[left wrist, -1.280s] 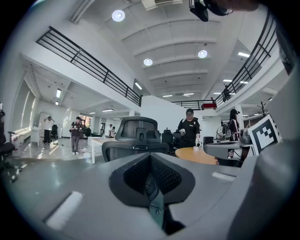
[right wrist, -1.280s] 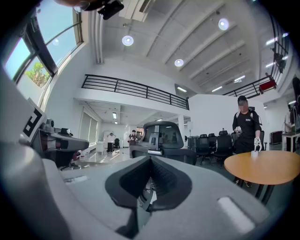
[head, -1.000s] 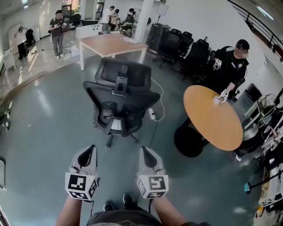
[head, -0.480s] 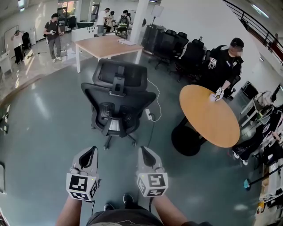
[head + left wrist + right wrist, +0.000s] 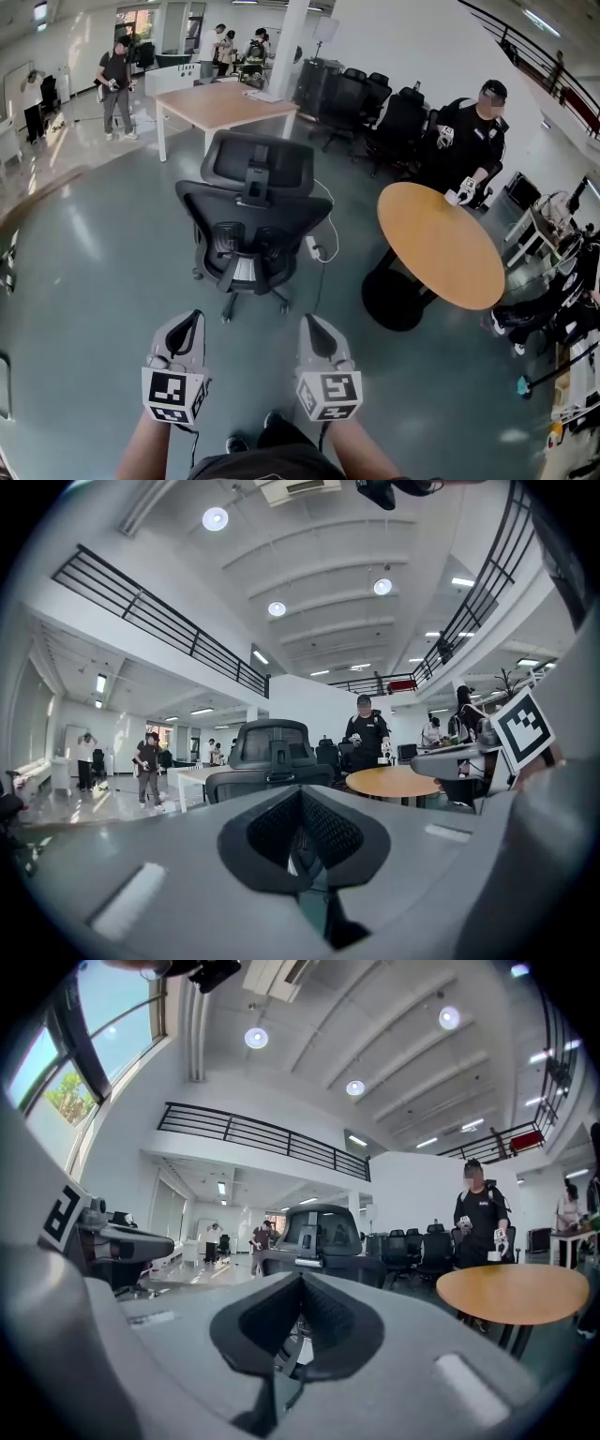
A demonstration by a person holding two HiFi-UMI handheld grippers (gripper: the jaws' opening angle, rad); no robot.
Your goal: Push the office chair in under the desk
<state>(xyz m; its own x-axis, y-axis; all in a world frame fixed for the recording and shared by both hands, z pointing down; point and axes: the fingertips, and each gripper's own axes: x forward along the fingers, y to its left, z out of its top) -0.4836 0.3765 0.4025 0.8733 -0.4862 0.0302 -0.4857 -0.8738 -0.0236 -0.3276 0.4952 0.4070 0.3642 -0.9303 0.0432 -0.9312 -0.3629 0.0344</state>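
Note:
A black mesh office chair (image 5: pixel 251 211) stands on the grey floor with its back towards me, a short way in front of both grippers. Behind it is the wooden desk (image 5: pixel 220 101) with white legs. My left gripper (image 5: pixel 194 319) and right gripper (image 5: pixel 307 323) are held side by side, both shut and empty, and short of the chair. The left gripper view shows the shut jaws of the left gripper (image 5: pixel 302 829) below the chair (image 5: pixel 272 752) and the desk (image 5: pixel 199 774). In the right gripper view the right gripper (image 5: pixel 300 1312) is shut beneath the chair (image 5: pixel 317 1232).
A round wooden table (image 5: pixel 441 246) on a black base stands at the right, with a person in black (image 5: pixel 473 131) at its far edge. A white power strip and cable (image 5: pixel 314 248) lie by the chair's base. Black chairs (image 5: pixel 375 103) line the back wall. Other people stand far left.
The view has shifted slightly, so the chair and round table sit a little lower and to the left. Both grippers stay shut in nearly the same place.

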